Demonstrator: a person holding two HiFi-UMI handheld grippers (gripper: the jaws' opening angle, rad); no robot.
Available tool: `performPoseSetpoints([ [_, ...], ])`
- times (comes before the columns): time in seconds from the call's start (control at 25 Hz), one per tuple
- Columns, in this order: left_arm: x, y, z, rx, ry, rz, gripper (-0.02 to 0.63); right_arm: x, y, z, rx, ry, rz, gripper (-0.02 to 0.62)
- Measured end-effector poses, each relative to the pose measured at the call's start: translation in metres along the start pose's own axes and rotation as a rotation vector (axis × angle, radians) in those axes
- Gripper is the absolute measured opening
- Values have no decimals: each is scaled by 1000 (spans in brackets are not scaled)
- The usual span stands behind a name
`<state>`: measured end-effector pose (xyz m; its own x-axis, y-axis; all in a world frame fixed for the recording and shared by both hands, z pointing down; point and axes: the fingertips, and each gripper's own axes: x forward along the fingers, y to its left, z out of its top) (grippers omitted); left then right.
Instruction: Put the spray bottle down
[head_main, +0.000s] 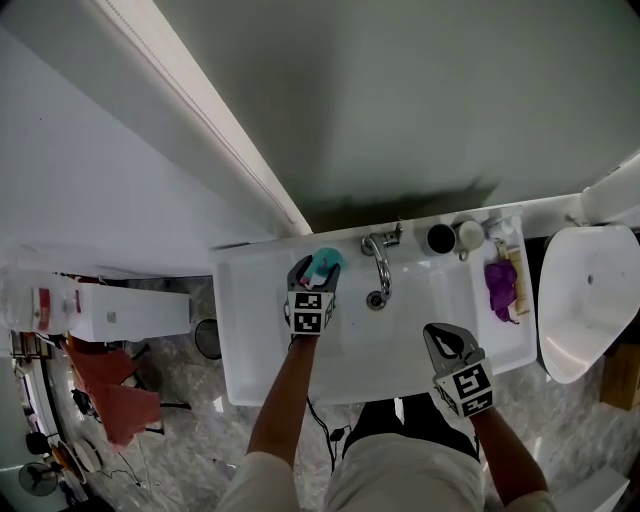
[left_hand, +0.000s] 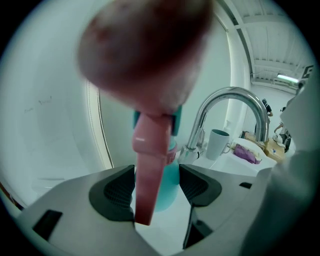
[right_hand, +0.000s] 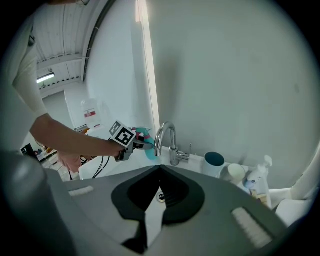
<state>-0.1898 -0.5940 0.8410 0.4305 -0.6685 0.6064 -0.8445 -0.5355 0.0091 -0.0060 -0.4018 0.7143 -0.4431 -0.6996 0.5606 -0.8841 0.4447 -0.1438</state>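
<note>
Well, the left gripper (head_main: 316, 276) held the spray bottle (head_main: 326, 263) at the far left corner of the white sink (head_main: 420, 310), close to the wall and just left of the tap (head_main: 379, 262). In the left gripper view, the bottle (left_hand: 150, 165) stood between the two dark pads (left_hand: 114, 192). Its pink top part was pressed between them and its blue-green body hung lower down. I could not tell if the bottom of the bottle touched the sink edge. In the right gripper view, the bottle (right_hand: 143, 136) stuck out of the left gripper (right_hand: 137, 140), just beside the curved tap (right_hand: 167, 140). The right gripper (head_main: 446, 343) was over the near right part of the sink, well apart from the bottle. Its jaws were shut with the tips together, and nothing was between them (right_hand: 160, 172). The drain hole (head_main: 376, 298) sat in the sink under the tap. On the far right edge of the sink stood a dark cup (head_main: 440, 238) and a white cup (head_main: 468, 234), side by side. A purple cloth (head_main: 500, 285) lay on the right edge, nearer than the cups.
</note>
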Motion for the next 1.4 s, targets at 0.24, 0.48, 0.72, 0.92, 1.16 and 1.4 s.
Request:
performPoseSetpoints([
  [0.24,17,-11,-8,-26,28,3,284,3,-1,-3,7,8,2,11],
  [0.48,25,-10,-16,-29,46,27,284,2,-1,-2,14,4,9,11],
  [0.72,32,-8,-13,-50,22,28,285,2,-1,-4,19,5,9,11],
  [0.92,35,-9,-16,-42,22,18,287,0,-1,-7,19,9,5,11],
  [1.16,33,-8,-17,-64,17,14,370,-2,-4,-4,16,4,-3,11],
  [1.4,20,-9,-20,-77,31,-5,394,-6,-5,4,5,-9,-3,11],
])
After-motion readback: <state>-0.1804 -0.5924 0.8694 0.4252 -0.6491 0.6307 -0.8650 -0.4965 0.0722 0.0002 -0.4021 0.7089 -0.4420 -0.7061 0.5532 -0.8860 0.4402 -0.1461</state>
